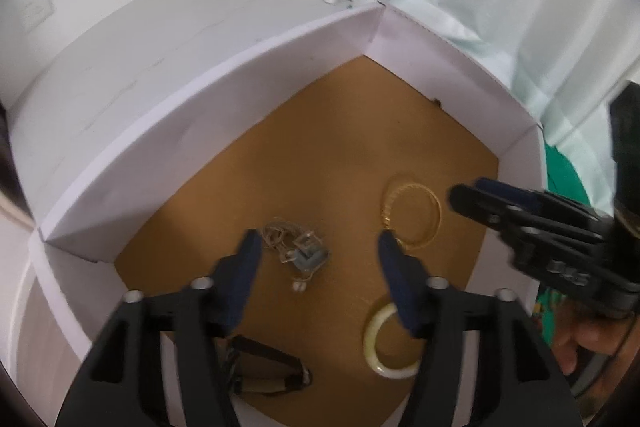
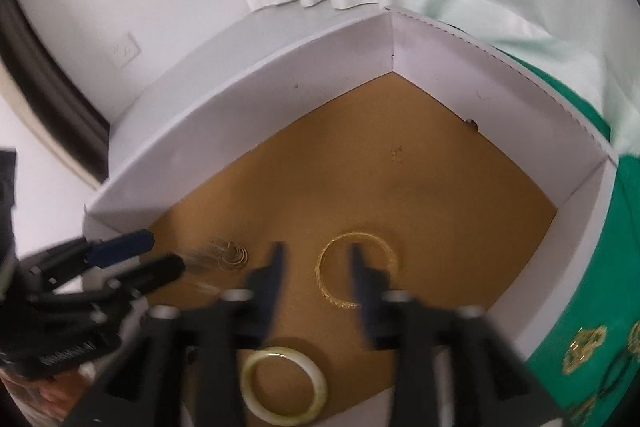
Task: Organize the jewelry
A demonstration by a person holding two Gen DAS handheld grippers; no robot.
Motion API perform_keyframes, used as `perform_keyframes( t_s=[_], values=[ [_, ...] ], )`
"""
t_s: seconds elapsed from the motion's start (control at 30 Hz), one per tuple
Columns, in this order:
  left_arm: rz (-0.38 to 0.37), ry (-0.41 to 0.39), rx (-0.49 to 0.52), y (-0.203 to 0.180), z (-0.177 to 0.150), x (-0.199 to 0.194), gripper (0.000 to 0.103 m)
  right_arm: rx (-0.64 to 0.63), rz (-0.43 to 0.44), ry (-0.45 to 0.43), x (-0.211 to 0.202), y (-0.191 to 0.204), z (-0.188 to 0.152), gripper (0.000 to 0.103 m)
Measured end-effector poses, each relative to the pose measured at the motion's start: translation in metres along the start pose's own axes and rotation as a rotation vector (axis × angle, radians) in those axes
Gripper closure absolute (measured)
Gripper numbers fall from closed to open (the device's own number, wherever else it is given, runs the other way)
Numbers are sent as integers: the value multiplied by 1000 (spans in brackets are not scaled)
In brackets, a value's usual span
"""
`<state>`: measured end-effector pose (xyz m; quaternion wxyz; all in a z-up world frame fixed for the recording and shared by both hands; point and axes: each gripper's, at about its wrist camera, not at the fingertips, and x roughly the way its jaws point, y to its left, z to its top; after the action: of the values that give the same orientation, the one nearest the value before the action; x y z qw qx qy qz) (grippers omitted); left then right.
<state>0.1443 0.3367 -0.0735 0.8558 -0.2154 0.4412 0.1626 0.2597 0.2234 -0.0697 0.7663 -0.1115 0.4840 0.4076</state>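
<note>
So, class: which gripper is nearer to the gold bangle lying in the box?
Right. The right gripper hangs directly over the gold bangle, one finger inside its ring as seen. The left gripper sits off beside it, over the tangled chain.

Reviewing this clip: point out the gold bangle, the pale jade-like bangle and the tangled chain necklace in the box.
gold bangle (image 2: 326,285), right wrist view, on its lower-left textured rim.
pale bangle (image 2: 256,397), right wrist view, on its lower-left rim.
tangled chain necklace (image 1: 310,255), left wrist view, on its grey-blue pendant.
</note>
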Motion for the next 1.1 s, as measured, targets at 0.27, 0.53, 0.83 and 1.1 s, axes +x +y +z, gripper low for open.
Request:
perform_keyframes(
  t_s=[0.27, 0.53, 0.83, 1.1],
  values=[
    [-39, -192, 51, -22, -32, -74, 24, -24, -54, -197, -102, 1, -43, 42],
    [-217, -335, 250, -118, -93, -132, 5, 44, -274, -309, -194, -49, -146, 25],
    [-311, -164, 478, -222, -181, -75, 3, 330, -514, -245, -230, -140, -293, 19],
    [-234, -46, 552, -247, -221, 10, 3, 528, -666, -152, -206, -205, -379, 19]
  ],
)
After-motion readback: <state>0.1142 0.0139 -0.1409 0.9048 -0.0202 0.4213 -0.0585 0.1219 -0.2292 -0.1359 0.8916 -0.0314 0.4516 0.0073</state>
